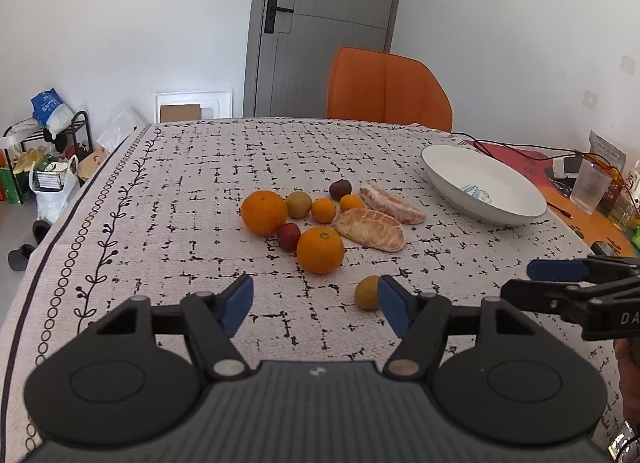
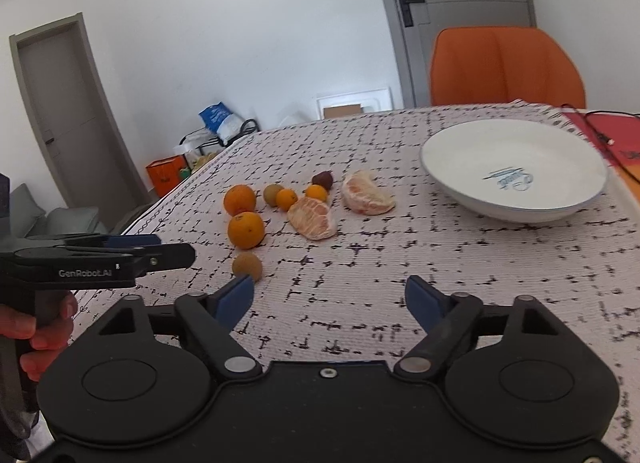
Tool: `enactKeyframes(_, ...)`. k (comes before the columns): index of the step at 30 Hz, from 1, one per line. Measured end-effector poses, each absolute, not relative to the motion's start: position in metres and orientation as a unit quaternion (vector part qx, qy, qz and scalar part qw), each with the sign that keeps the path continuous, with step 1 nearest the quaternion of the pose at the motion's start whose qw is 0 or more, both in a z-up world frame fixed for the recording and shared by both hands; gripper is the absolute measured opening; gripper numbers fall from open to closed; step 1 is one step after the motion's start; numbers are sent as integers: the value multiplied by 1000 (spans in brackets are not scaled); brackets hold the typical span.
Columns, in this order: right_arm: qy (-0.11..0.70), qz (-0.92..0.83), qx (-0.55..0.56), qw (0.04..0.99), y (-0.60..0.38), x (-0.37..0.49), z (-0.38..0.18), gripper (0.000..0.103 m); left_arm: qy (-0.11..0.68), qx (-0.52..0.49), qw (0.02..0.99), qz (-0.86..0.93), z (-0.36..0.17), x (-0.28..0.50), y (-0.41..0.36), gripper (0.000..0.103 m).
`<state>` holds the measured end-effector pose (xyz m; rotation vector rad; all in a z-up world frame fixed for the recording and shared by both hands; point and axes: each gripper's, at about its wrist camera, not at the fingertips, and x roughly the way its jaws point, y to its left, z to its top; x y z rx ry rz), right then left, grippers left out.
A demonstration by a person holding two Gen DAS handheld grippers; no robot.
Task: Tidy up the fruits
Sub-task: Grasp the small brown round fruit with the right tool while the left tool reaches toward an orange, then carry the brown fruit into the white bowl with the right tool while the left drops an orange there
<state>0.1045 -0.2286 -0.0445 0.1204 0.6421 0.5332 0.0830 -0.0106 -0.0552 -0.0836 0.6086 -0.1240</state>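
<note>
Fruit lies in a cluster mid-table: two big oranges (image 1: 320,250) (image 1: 263,211), two small oranges (image 1: 323,210), a green-brown kiwi (image 1: 298,203), a red plum (image 1: 289,236), a dark plum (image 1: 340,189) and two peeled pomelo pieces (image 1: 370,229) (image 1: 391,202). A lone kiwi (image 1: 367,293) (image 2: 247,266) lies nearest. The white plate (image 1: 520,199) (image 2: 460,159) stands empty at the right. My left gripper (image 1: 316,305) is open and empty, just before the lone kiwi. My right gripper (image 2: 330,299) is open and empty above bare cloth; it also shows in the left wrist view (image 1: 532,283).
An orange chair (image 1: 384,91) stands at the table's far edge. A glass (image 1: 590,191), cables and small items crowd the far right on an orange mat. Bags and a rack (image 1: 48,151) stand on the floor at the left.
</note>
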Motion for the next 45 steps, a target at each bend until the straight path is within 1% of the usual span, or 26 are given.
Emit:
enactKeyframes(4, 323, 273, 61, 904, -217, 114, -50, 70, 303, -44, 950, -63, -61, 92, -6, 60)
enactKeyframes(8, 332, 290, 58, 896, -204, 123, -54, 62, 308, -53, 948, -65, -66, 99, -1, 58)
enactKeyframes(10, 335, 300, 57, 891, -198, 126, -55, 60, 309, -57, 947, -65, -68, 102, 1, 54)
enactKeyframes(12, 336, 310, 53, 888, -191, 129, -56, 57, 312, -59, 946, -66, -71, 106, 3, 53)
enactKeyframes(14, 341, 320, 50, 882, -186, 133, -57, 51, 316, -64, 944, -66, -74, 110, 5, 52)
enactKeyframes(19, 353, 336, 47, 872, -174, 142, -60, 45, 321, -77, 941, -68, -79, 116, 11, 52)
enactKeyframes(25, 355, 354, 47, 864, -161, 149, -63, 43, 321, -84, 941, -66, -80, 117, 18, 52)
enactKeyframes(27, 356, 360, 44, 861, -155, 151, -66, 33, 321, -84, 941, -67, -80, 117, 18, 52)
enactKeyframes(28, 358, 360, 42, 861, -153, 152, -67, 24, 320, -85, 941, -67, -80, 117, 18, 52)
enactKeyframes(38, 344, 343, 58, 872, -166, 152, -61, 23, 312, -75, 944, -82, -74, 126, 4, 52)
enactKeyframes(45, 341, 323, 67, 880, -188, 151, -56, 23, 318, -73, 941, -84, -80, 141, -11, 52)
